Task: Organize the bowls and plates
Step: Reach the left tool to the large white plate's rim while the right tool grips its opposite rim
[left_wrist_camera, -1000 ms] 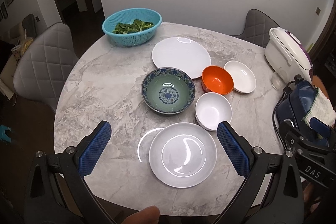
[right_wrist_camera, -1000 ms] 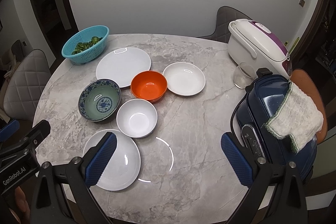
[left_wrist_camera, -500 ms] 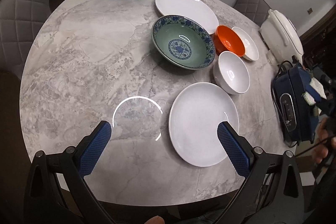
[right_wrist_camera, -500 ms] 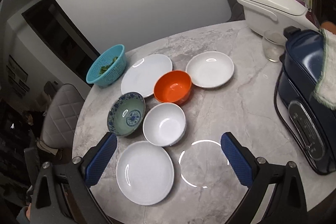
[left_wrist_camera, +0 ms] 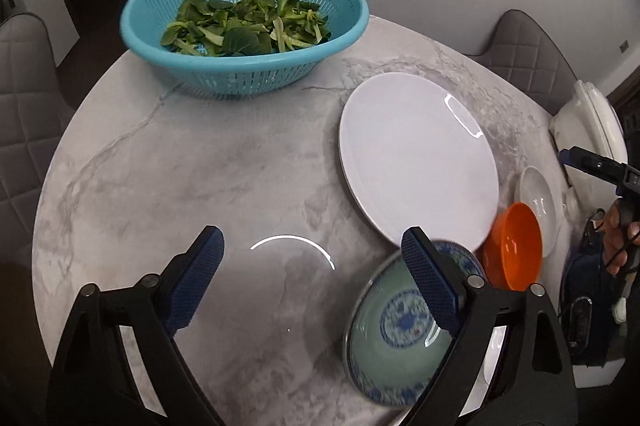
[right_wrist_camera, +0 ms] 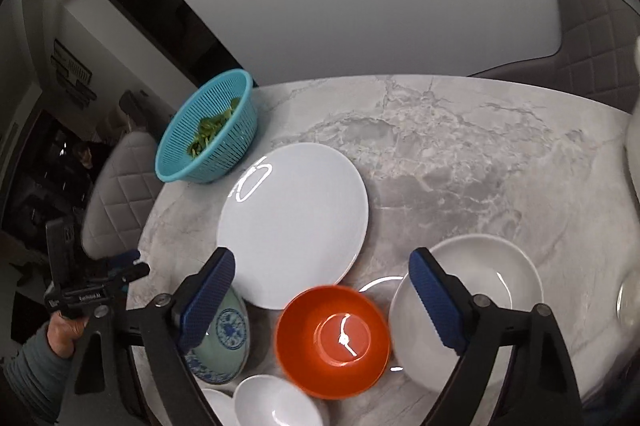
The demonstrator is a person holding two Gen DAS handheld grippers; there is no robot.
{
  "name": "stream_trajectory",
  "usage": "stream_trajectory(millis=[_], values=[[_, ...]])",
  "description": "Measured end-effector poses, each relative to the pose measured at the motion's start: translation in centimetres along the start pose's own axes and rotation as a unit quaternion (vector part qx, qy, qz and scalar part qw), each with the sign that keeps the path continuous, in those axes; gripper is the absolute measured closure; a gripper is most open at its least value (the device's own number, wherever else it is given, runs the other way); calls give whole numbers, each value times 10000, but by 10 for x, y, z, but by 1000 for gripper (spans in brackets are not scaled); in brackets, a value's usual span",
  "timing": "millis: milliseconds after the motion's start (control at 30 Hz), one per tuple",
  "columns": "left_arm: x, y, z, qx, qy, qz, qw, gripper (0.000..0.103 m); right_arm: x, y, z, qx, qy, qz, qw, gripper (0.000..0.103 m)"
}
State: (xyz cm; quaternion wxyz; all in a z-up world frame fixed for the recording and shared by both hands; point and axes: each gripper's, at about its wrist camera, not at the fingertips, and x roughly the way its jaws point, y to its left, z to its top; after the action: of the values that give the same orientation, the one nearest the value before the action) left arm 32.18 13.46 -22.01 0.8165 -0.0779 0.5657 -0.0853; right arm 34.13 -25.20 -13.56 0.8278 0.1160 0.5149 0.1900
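Both hand-held grippers moved in over worktop point(left_wrist_camera: 168, 186), jaws closing, nothing gripped. Left hand-held gripper point(left_wrist_camera: 312, 282): patterned bowl point(left_wrist_camera: 384, 342) at 4 o'clock. Right hand-held gripper point(right_wrist_camera: 322, 294): orange bowl point(right_wrist_camera: 334, 340) between fingers, untouched. Sorting not begun.

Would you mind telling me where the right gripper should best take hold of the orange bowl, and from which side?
Probably the rim of the orange bowl, from above. It sits upright and open, with a thin wall that one finger could go inside and the other outside. Its far-right rim, toward the bare table, looks freest. The right gripper hangs over it, jaws closing, nothing gripped.
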Motion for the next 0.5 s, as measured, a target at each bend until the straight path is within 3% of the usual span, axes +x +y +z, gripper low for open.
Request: stream_trajectory(millis=[67,167,267,500], values=[[28,3,16,7,215,-6,9998,29,33,-11,14,-92,380,-12,9992,33],[62,5,31,55,392,-140,9991,37,70,-30,23,94,795,102,9967,36],[82,7,41,65,446,-215,9988,37,90,-43,26,340,871,480,9945,37],[115,0,54,159,575,-496,9970,51,114,-47,28,382,1168,538,9910,47]])
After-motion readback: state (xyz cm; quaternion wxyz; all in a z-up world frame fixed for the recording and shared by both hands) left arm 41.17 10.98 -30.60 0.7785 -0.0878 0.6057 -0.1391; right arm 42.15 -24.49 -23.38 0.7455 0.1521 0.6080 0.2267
